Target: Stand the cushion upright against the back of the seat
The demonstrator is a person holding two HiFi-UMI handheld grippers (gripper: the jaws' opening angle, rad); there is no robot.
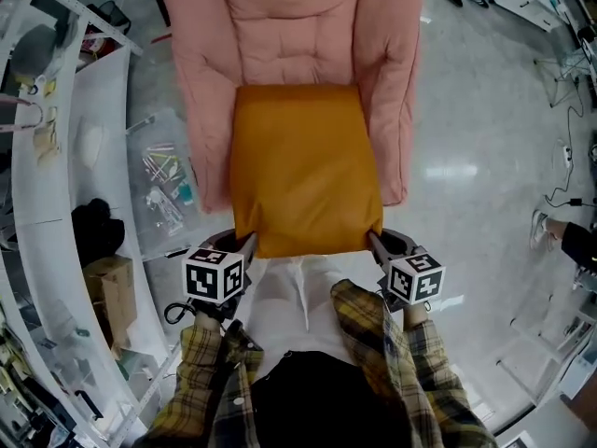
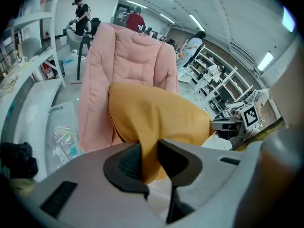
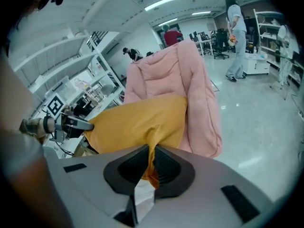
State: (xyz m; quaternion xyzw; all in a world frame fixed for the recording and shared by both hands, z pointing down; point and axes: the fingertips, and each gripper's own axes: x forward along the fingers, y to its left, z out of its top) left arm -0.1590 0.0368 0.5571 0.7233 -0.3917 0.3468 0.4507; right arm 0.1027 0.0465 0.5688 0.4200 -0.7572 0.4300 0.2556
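Observation:
An orange cushion (image 1: 303, 171) hangs in front of the pink padded seat (image 1: 294, 26), lifted by its two near corners. My left gripper (image 1: 250, 241) is shut on the near left corner, and in the left gripper view the orange cloth (image 2: 156, 118) is pinched between the dark pads of that gripper (image 2: 149, 158). At the near right corner, my right gripper (image 1: 375, 241) is shut on the cushion (image 3: 137, 122), whose fabric is squeezed in this gripper's (image 3: 149, 163) jaws. The seat's tall back (image 2: 128, 56) (image 3: 175, 75) rises behind the cushion.
White curved shelving (image 1: 56, 203) runs along the left, with a cardboard box (image 1: 112, 287) and a clear bag of small parts (image 1: 163, 180) on the floor beside the seat. Cables (image 1: 564, 175) lie at the right. People stand far back among the racks.

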